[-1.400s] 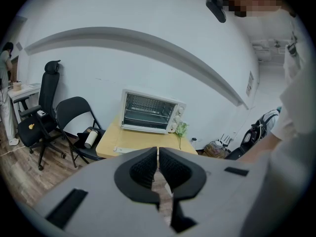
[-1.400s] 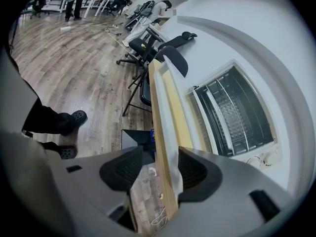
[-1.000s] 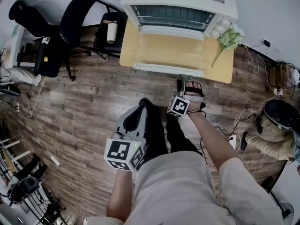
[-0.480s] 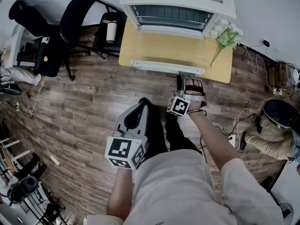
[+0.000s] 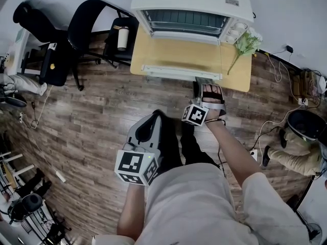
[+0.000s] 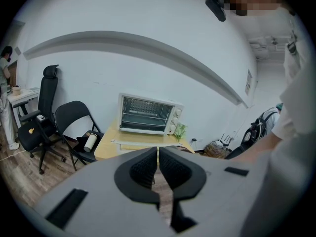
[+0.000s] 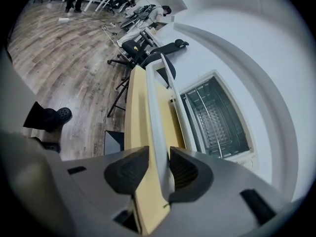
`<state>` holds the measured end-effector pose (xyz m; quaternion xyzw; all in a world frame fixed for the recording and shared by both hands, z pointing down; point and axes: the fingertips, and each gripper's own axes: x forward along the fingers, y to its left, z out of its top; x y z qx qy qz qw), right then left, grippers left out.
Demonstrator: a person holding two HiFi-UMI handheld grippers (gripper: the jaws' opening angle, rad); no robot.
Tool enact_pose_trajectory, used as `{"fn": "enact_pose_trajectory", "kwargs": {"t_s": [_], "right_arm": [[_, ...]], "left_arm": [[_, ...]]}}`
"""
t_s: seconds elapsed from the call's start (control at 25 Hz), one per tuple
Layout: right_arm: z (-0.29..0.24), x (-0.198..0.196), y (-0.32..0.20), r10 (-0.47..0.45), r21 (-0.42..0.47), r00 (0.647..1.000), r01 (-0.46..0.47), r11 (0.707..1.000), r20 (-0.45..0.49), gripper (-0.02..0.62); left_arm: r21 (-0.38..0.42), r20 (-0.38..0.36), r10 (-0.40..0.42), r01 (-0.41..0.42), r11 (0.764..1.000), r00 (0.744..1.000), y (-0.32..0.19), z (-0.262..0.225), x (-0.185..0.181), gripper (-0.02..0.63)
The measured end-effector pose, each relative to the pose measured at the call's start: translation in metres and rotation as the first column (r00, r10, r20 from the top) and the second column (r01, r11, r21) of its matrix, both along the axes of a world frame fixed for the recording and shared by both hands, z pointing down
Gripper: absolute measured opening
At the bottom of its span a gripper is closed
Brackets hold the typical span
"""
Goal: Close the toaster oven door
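A white toaster oven [image 5: 191,4] stands on a wooden table [image 5: 240,75] with its door [image 5: 179,52] folded down flat toward me. The door's long white handle [image 5: 181,73] runs along the near edge. My right gripper [image 5: 203,81] is at the handle's right end. In the right gripper view the handle [image 7: 155,117] passes between the closing jaws of the right gripper [image 7: 159,164], with a thin gap still on the left side. The oven's open cavity [image 7: 217,117] lies beyond. My left gripper [image 5: 152,117] hangs shut and empty near my body; the left gripper [image 6: 158,154] faces the oven [image 6: 148,113] from afar.
A green sprig [image 5: 244,44] lies on the table right of the oven. Black chairs [image 5: 97,19] stand to the left, one with a bottle [image 5: 122,36] on it. Cables [image 5: 271,124] and a seated person [image 5: 299,137] are on the wooden floor at right.
My right gripper has moved forward onto the right end of the door handle. The left gripper has stayed put.
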<state>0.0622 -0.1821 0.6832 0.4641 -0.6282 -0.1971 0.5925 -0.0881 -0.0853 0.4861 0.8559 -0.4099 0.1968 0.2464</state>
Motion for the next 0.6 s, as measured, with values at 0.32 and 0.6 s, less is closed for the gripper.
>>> {"fn": "enact_pose_trajectory", "kwargs": {"t_s": [0.32,0.6], "right_arm": [[-0.012,0.008,-0.002,0.006,0.02,1.0,-0.006,1.0,-0.013,0.092],[-0.023,0.011,-0.001,0.003,0.016,1.0,-0.002,1.0,-0.017,0.086]], "left_arm": [[0.02,-0.008,-0.006,0.006,1.0,1.0,0.006,-0.008,0.002,0.014],[0.036,-0.01,-0.011,0.011,0.999,1.0,0.018,-0.015,0.006,0.014]]}}
